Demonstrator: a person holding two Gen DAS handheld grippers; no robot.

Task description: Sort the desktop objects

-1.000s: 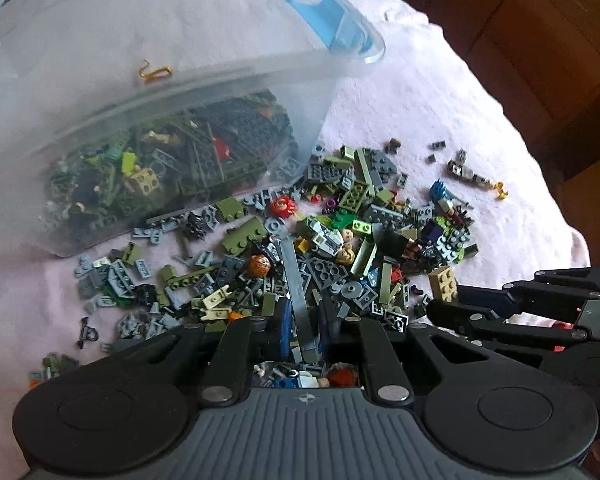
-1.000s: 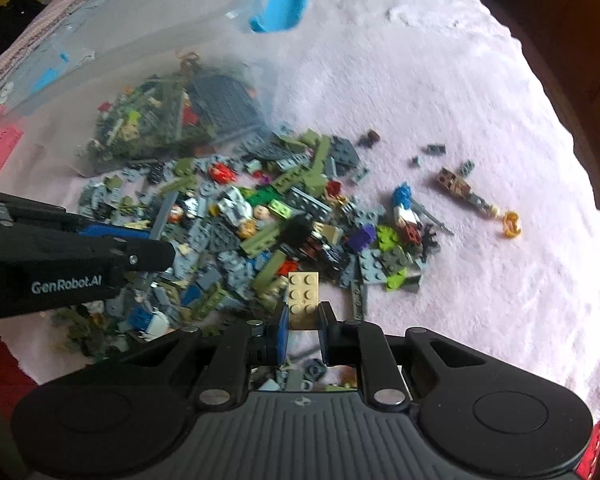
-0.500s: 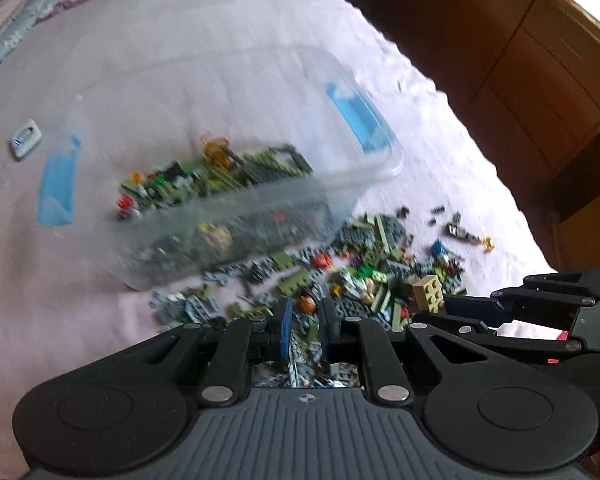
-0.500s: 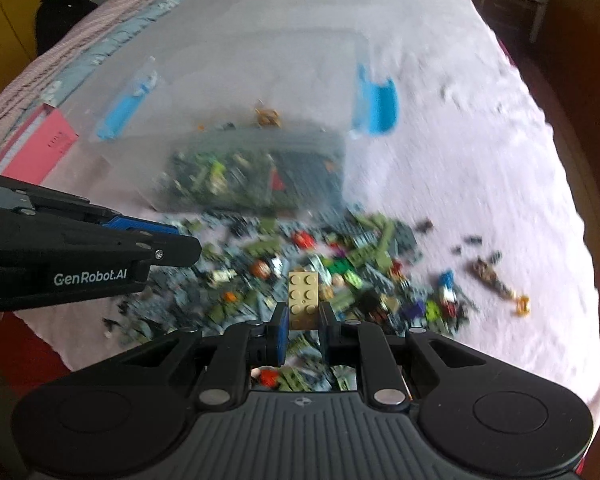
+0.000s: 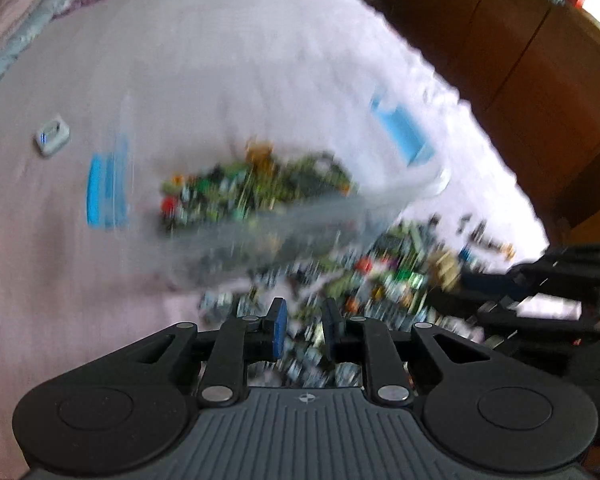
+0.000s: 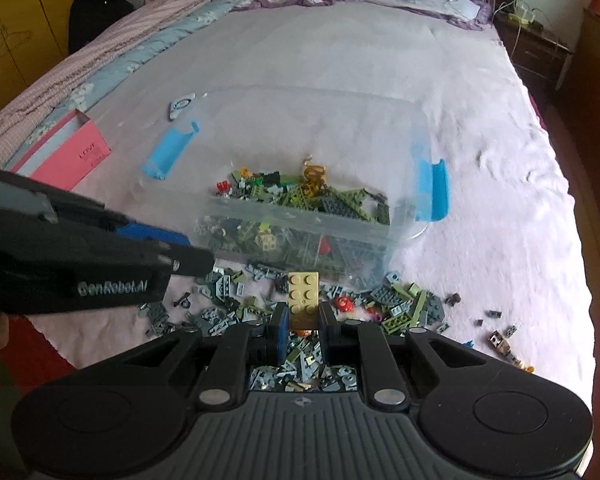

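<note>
Pink bed cover carries a clear bin part-filled with bricks, with a loose brick pile spread in front of it. Right tool is clamped on a tan brick, held above the pile. Left tool has its jaws opening, with nothing between them; that view is blurred.
</note>
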